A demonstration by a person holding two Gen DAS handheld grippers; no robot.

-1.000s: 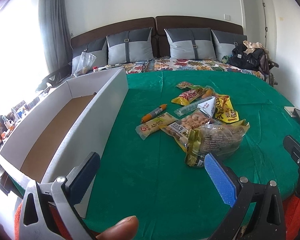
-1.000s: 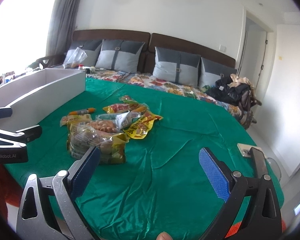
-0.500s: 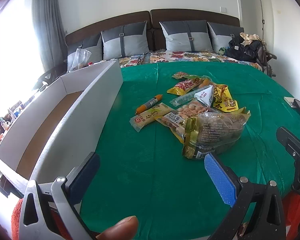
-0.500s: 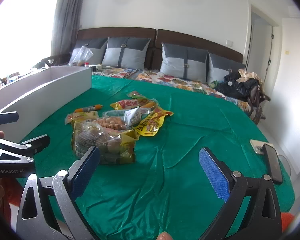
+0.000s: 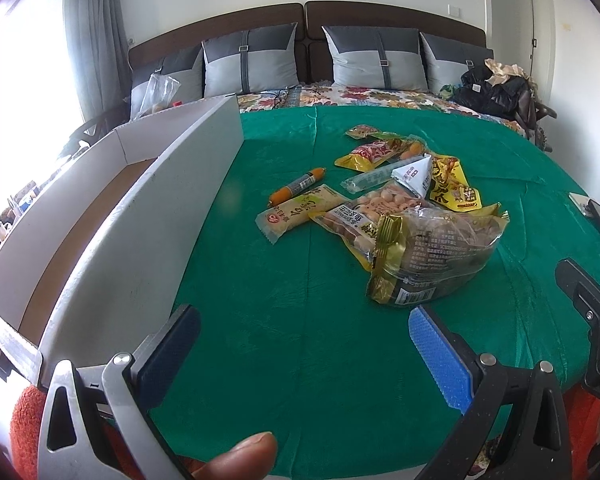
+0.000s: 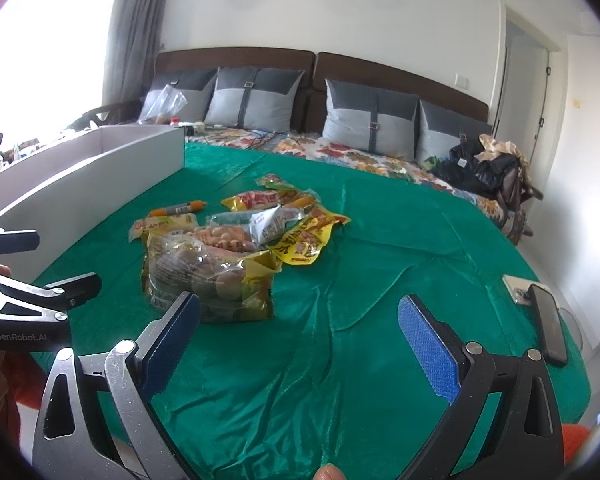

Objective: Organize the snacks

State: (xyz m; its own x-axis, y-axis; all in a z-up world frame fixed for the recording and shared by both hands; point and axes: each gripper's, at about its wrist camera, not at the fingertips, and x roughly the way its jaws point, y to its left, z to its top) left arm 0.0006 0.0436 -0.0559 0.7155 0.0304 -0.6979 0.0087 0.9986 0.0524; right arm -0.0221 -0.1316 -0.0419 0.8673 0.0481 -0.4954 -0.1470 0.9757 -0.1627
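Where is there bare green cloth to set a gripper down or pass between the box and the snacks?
A free lane runs between the white box wall and the sausage stick. The near cloth in front of the big clear bag is bare, as is the stretch right of the yellow packet up to the phone. The pile itself is crowded, packets overlapping.

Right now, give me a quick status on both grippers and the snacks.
Left gripper open, empty. Right gripper open, empty. Snack pile loose on green cloth; white box holds none visible. Nothing in the way.
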